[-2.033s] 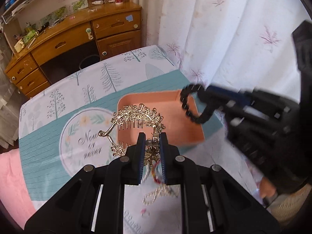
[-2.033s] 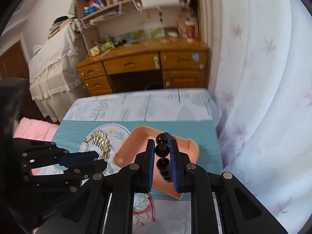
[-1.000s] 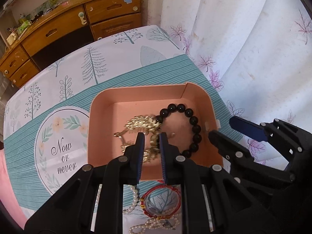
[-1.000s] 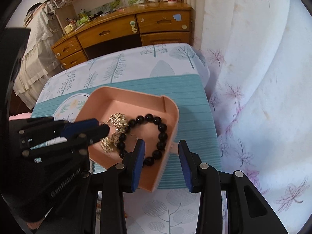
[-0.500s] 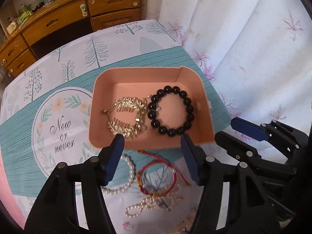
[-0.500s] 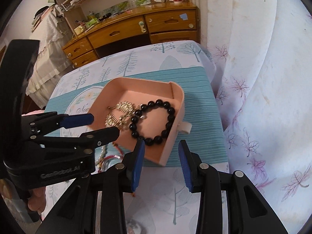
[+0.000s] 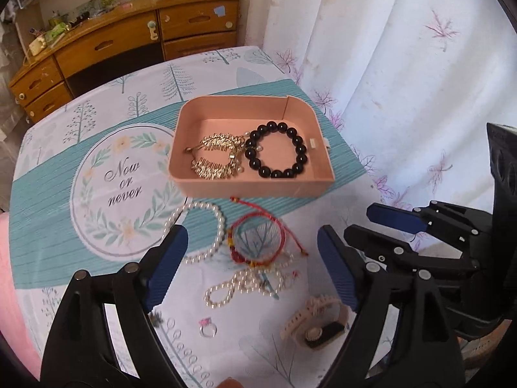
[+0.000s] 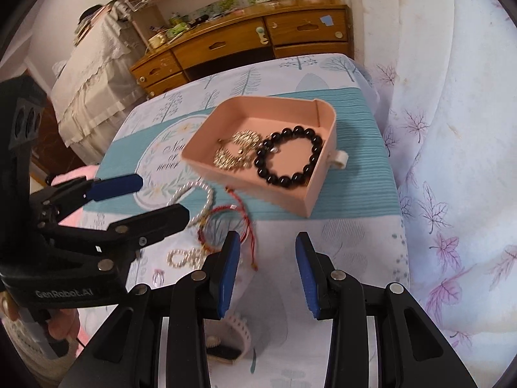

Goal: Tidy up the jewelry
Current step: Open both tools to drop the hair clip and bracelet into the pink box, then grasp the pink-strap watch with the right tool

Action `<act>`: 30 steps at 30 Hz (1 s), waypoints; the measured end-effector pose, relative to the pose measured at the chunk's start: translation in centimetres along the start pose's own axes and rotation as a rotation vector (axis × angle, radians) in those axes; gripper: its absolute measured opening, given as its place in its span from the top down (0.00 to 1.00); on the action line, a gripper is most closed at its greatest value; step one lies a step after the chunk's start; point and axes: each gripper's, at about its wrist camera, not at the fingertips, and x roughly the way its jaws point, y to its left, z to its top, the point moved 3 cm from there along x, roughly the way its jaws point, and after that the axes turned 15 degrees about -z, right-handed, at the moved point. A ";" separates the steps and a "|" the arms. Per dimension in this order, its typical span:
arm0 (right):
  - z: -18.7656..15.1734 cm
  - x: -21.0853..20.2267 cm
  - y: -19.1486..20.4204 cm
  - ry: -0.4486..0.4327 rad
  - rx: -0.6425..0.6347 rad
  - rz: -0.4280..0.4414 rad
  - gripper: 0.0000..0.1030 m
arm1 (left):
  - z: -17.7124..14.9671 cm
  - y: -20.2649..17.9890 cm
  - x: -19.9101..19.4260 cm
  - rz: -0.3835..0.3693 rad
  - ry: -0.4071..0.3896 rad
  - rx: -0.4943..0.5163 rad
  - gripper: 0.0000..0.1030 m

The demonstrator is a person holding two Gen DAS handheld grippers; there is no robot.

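A pink tray (image 7: 258, 188) (image 8: 318, 190) on the tablecloth holds a gold hair comb (image 7: 215, 158) (image 8: 236, 153) and a black bead bracelet (image 7: 277, 150) (image 8: 287, 155). In front of it lie a pearl bracelet (image 7: 206, 229) (image 8: 194, 200), a red cord bracelet (image 7: 258, 242) (image 8: 226, 226), a pearl chain (image 7: 245, 283) (image 8: 185, 257), a small ring (image 7: 206, 326) and a cream hair clip (image 7: 318, 321) (image 8: 229, 336). My left gripper (image 7: 252, 268) (image 8: 155, 199) is open and empty above the loose pieces. My right gripper (image 8: 268, 271) (image 7: 365, 224) is open and empty near the table's right front.
A white curtain (image 7: 404, 64) hangs close along the table's right edge. A wooden desk with drawers (image 7: 129, 38) stands beyond the far edge. A pink cloth (image 7: 9, 274) lies at the left.
Both grippers let go of the comb and the black bracelet inside the tray, opened, and drew back toward me. The left one has opened wider.
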 end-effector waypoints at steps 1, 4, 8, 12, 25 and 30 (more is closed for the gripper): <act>-0.6 -0.5 0.4 -0.012 -0.017 -0.010 0.65 | -0.4 -0.2 -0.3 0.007 -0.007 0.002 0.22; -2.1 -1.8 1.1 -0.045 -0.053 -0.042 0.65 | -2.0 -0.5 -1.0 0.018 -0.012 -0.014 0.22; -4.3 -2.8 1.7 -0.049 -0.064 -0.027 0.65 | -4.2 -0.6 -1.3 0.014 0.008 -0.062 0.22; -6.4 -3.1 2.0 -0.025 -0.057 0.015 0.65 | -6.5 -0.6 -1.6 0.003 0.011 -0.089 0.22; -11.1 -0.6 2.4 0.081 -0.060 0.002 0.74 | -12.0 2.6 -3.2 0.073 0.003 -0.146 0.22; -10.9 0.4 2.9 0.093 -0.059 -0.015 0.78 | -12.5 3.7 -3.2 0.080 0.002 -0.170 0.22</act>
